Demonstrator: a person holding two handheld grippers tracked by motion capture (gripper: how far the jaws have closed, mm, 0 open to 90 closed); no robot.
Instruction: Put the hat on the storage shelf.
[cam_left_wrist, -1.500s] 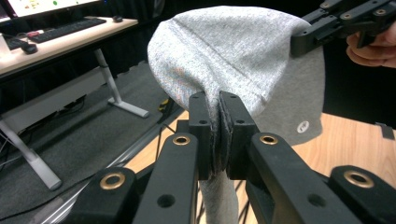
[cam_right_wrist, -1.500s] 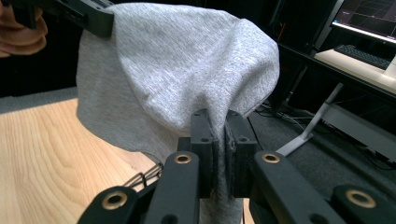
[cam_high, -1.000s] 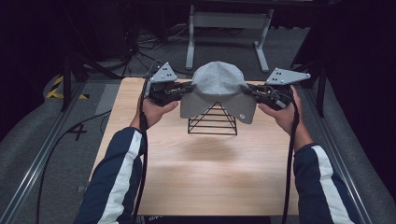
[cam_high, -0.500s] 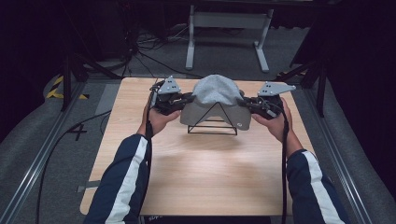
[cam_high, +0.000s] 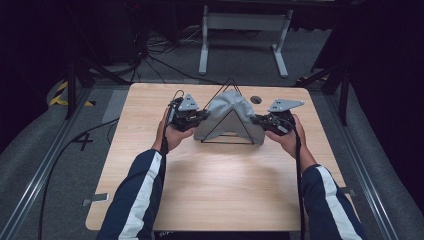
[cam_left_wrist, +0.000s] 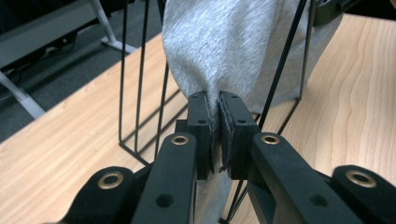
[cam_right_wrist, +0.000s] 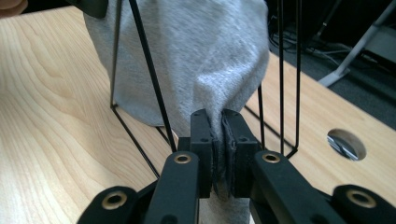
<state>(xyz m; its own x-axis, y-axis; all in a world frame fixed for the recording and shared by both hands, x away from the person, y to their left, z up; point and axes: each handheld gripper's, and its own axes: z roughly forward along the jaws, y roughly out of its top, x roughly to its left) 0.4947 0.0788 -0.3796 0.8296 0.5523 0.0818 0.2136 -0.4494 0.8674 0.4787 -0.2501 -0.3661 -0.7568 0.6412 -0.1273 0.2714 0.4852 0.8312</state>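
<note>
A grey cloth (cam_high: 231, 112) hangs inside a black wire pyramid frame (cam_high: 228, 82) standing on the wooden table (cam_high: 210, 180). My left gripper (cam_high: 202, 116) is shut on the cloth's left edge, and my right gripper (cam_high: 256, 120) is shut on its right edge. In the left gripper view the grey cloth (cam_left_wrist: 224, 46) is pinched between the black jaws of the left gripper (cam_left_wrist: 218, 100), with wire rods (cam_left_wrist: 138, 70) beside it. The right gripper view has the cloth (cam_right_wrist: 196, 60) bunched between the jaws of the right gripper (cam_right_wrist: 218, 116), behind a slanted wire (cam_right_wrist: 149, 79).
A round hole (cam_high: 256, 99) sits in the table behind the frame; it is also in the right gripper view (cam_right_wrist: 346, 143). A white stand (cam_high: 242, 22) and cables lie on the dark floor beyond the far edge. Metal rails run along both sides.
Both grippers have come lower and nearer to me with the cloth. The cloth, earlier domed over the frame's top, now sits lower and the frame's apex pokes out above it.
</note>
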